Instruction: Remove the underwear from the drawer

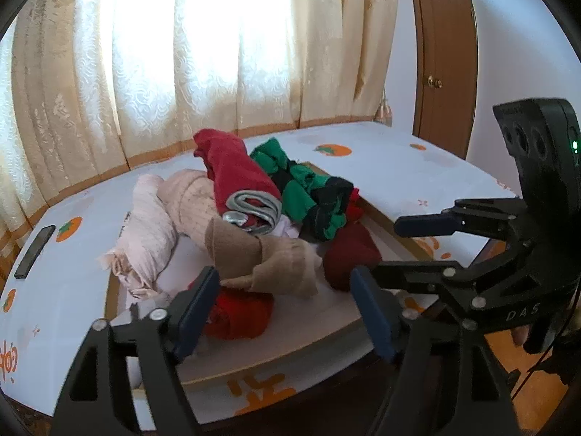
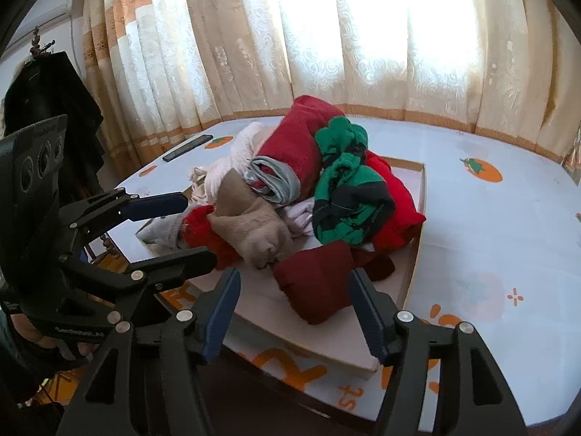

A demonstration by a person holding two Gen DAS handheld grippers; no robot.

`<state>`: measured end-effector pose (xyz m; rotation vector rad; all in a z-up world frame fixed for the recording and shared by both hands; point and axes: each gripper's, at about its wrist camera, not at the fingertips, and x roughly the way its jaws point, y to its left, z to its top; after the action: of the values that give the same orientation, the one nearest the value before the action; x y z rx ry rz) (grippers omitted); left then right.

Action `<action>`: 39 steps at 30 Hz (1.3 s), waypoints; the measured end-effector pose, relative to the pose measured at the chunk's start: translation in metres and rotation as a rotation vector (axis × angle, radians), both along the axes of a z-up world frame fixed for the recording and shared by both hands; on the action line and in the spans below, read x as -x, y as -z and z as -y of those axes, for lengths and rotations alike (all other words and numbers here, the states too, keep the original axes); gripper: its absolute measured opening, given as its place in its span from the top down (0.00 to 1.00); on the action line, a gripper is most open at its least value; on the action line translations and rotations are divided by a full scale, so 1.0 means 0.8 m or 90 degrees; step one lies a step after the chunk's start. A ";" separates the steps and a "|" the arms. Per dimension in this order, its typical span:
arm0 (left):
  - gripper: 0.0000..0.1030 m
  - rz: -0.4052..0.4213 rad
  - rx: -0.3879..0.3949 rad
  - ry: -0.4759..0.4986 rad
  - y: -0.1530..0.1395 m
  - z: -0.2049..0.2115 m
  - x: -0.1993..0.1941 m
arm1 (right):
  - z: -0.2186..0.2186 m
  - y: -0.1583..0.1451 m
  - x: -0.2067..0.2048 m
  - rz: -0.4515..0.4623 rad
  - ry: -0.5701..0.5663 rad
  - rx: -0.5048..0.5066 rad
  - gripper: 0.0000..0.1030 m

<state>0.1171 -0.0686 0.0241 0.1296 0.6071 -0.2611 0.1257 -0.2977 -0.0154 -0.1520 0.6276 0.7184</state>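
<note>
- The left tool (image 1: 287, 312) is held low at the near edge of the surface (image 1: 381, 167), pointing over the shallow drawer (image 1: 290, 345). Its two blue-padded fingers (image 1: 196, 312) are spread wide and grip nothing; the bright red bundle (image 1: 241, 314) lies between them, and I cannot tell whether a pad touches it.
- The right tool (image 2: 294, 314) is also held low at the front of the drawer (image 2: 312, 338), released, its fingers (image 2: 221, 316) apart with the dark red folded piece (image 2: 319, 283) between and just beyond the tips.
- The underwear sits heaped in the drawer, which lies on top of the surface (image 2: 490, 218): a tan piece (image 1: 261, 258) at the front, a red roll with a grey waistband (image 1: 239, 185) on top, a green and black striped piece (image 1: 305, 189) to the right, and pale pink rolls (image 1: 152, 232) to the left.
- The left wrist view shows the right tool (image 1: 399, 247) reaching in from the right, also open, near the dark red piece (image 1: 350, 254). It alone shows a brown door (image 1: 446, 54) and a dark flat phone-like object (image 1: 34, 250) at the left edge of the surface.
- The right wrist view shows the left tool (image 2: 189, 232) coming in from the left, spread open by the bright red bundle (image 2: 203, 236). It alone shows a dark coat hanging (image 2: 51, 101) at the far left, and a gloved hand (image 2: 36, 352) on the left tool's handle.
- Cream curtains (image 2: 326, 54) hang behind the surface in both views.
</note>
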 end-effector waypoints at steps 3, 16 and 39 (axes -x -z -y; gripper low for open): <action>0.14 0.025 0.003 -0.012 -0.006 -0.005 0.013 | -0.002 -0.007 0.015 0.025 0.009 0.003 0.34; 0.01 0.125 0.048 -0.083 -0.037 -0.036 0.077 | 0.017 -0.038 0.089 0.147 0.049 -0.044 0.24; 0.00 0.160 0.057 -0.124 -0.040 -0.049 0.115 | 0.016 -0.051 0.143 0.193 0.034 -0.081 0.21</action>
<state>0.0250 -0.0294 0.0560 0.0149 0.3539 -0.0803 0.0117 -0.3106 0.0258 -0.1229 0.2952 0.6655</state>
